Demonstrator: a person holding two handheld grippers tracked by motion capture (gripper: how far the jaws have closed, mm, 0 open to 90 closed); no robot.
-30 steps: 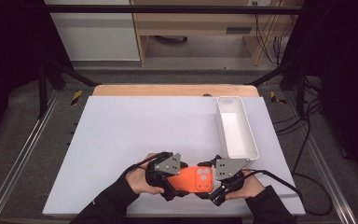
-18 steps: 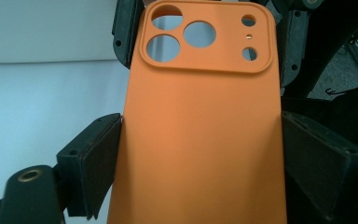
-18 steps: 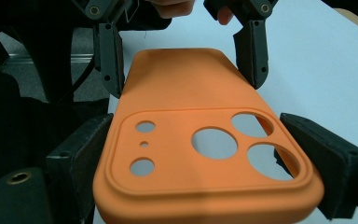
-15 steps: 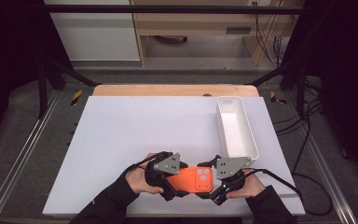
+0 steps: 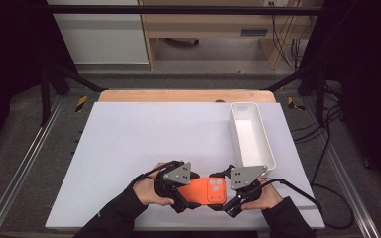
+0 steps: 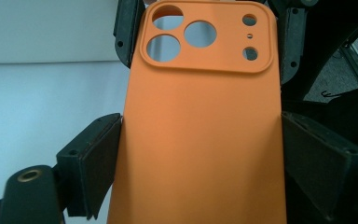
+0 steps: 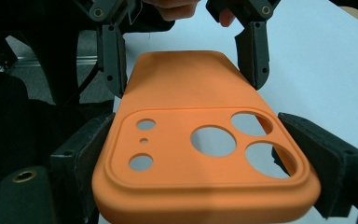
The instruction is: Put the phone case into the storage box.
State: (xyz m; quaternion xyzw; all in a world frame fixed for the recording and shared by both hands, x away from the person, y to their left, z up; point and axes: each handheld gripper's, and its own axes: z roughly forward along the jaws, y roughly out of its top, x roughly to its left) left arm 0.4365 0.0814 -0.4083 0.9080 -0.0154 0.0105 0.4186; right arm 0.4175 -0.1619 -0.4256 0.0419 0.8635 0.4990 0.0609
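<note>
Orange silicone is forming the phone case (image 5: 202,190), a smooth shell with a raised camera block pierced by three large round holes and three small ones. It is hanging between the two grippers near the front edge of the white table (image 5: 144,134). The left gripper (image 6: 200,140) is clamping its plain end; the right gripper (image 7: 209,158), whose jaws have just been closing, is clamping the camera end. The high view is also showing a white bin (image 5: 250,136) standing apart at the right.
</note>
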